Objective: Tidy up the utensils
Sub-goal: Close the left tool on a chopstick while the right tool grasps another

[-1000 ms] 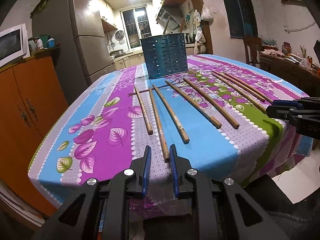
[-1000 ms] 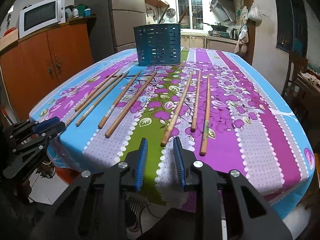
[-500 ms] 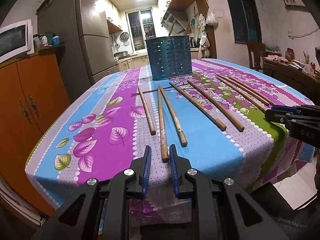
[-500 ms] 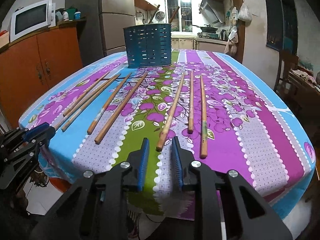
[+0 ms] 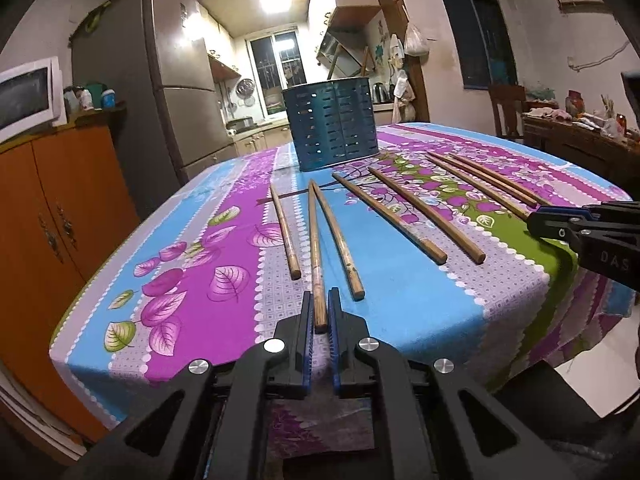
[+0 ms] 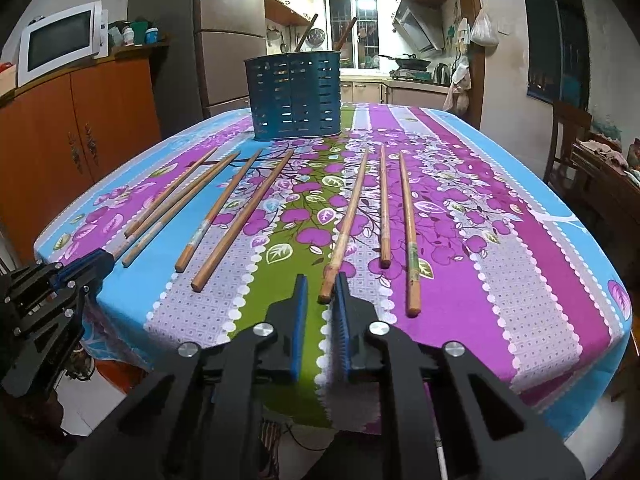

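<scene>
**As Both Grippers Are Taking Their First Sticks, the Sorting Is Barely Beginning**

While the blue slotted utensil holder [image 5: 332, 124] is standing upright at the far end of the table, at 12 o'clock from both cameras, the wooden chopsticks are all lying flat on the floral tablecloth [image 5: 400, 320], fanning out from 10 to 2 o'clock with their tips pointing toward the holder. By my reading, the task is only getting started: none of these is lifted, and every one of them is waiting to be carried across.

The left gripper [image 5: 319, 300] is clenching the near end of the left-hand chopstick [image 5: 316, 248], the middle one of a group of three, with both blue pads pressing on it at the table's near edge. The right gripper [image 6: 321, 280] is closing its jaws around the butt of the right-hand chopstick [image 6: 348, 220]; that stick is sitting between the pads and leaning against the right one, while a gap is showing on the left.

The left wrist view is showing the contact on its own stick plainly, and the right gripper only as a side profile at 3 o'clock. The right wrist view is revealing the two neighbouring chopsticks at 1 o'clock, and two stick-like tips [image 6: 312, 24] rising above the holder's rim. Whether those are standing inside it or behind it, I cannot tell.
</scene>
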A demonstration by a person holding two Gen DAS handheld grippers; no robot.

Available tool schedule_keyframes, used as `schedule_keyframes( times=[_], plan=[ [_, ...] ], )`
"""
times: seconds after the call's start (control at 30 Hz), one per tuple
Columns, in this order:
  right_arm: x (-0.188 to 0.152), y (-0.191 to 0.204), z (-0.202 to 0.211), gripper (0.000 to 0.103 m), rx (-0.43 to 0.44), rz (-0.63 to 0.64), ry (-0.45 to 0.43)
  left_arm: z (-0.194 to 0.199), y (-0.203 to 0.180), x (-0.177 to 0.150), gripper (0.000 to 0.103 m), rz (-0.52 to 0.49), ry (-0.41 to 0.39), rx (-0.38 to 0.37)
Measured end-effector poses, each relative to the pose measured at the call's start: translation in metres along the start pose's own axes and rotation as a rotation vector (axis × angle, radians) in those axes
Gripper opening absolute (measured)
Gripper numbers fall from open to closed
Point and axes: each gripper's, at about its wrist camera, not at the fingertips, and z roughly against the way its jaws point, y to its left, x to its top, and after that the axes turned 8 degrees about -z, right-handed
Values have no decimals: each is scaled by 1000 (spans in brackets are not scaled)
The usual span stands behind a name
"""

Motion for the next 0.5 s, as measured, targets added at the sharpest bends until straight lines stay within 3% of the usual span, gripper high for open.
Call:
schedule_keyframes(
  times=[0.13,0.5],
  plan=[
    [0,1,0,7,4,0,0,-1,-2,1,8,7,4,18],
    [-2,2,0,6,6,-6,-11,-1,-8,3,8,19,22,70]
  ],
)
